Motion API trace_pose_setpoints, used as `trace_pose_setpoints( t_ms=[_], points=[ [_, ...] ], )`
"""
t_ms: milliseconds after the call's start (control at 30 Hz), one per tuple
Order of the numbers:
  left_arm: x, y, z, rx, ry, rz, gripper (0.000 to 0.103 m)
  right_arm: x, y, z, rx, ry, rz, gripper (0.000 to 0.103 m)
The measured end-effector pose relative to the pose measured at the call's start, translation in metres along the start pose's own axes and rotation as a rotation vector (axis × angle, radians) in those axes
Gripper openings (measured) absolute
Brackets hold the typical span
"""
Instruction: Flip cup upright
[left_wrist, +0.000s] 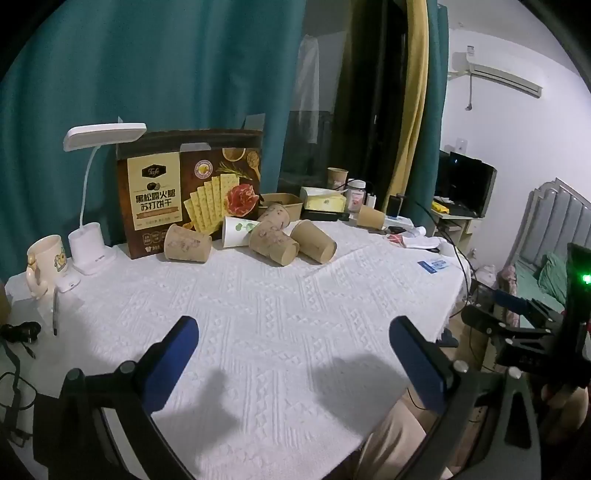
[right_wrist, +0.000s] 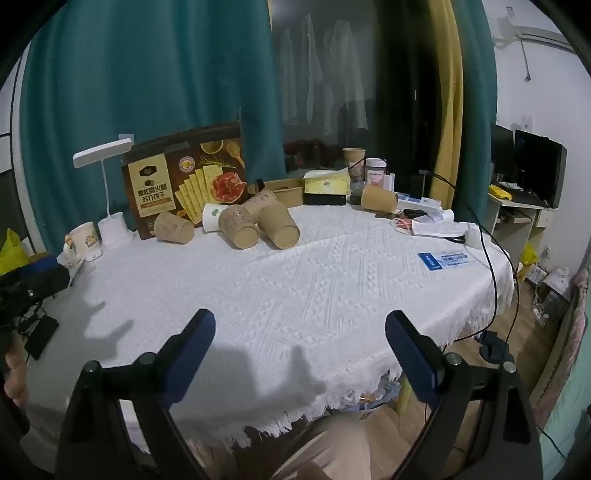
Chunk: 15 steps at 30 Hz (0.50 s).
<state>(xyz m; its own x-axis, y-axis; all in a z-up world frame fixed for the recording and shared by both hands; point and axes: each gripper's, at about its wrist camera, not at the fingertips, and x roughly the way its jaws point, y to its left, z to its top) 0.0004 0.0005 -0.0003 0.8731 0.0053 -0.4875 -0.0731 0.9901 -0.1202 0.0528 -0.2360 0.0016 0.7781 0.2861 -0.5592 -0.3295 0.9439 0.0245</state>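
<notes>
Brown paper cups lay tipped on the white textured tablecloth; judged light, crushable, best pinched gently mid-wall. Left gripper and right gripper were spread wide, empty.

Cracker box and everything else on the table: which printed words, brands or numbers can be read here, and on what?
"Tafe": dark logo badge on the cracker box.
"黑松露火腿 苏打饼干": large characters below it on the same box.
Small print along the box's foot: too small to read.
Blue card: print blurred.
Jar label, mug picture, paper cup drawings: unreadable.
</notes>
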Motion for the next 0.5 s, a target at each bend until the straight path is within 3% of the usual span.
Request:
trace_pose_setpoints(
  t_ms=[500],
  points=[
    [-0.0041,-0.0045,0.0030,-0.002,-0.027,-0.009,0.103,-0.0027,-0.0008,0.0000,0.000,-0.019,0.009,0.092]
  ],
)
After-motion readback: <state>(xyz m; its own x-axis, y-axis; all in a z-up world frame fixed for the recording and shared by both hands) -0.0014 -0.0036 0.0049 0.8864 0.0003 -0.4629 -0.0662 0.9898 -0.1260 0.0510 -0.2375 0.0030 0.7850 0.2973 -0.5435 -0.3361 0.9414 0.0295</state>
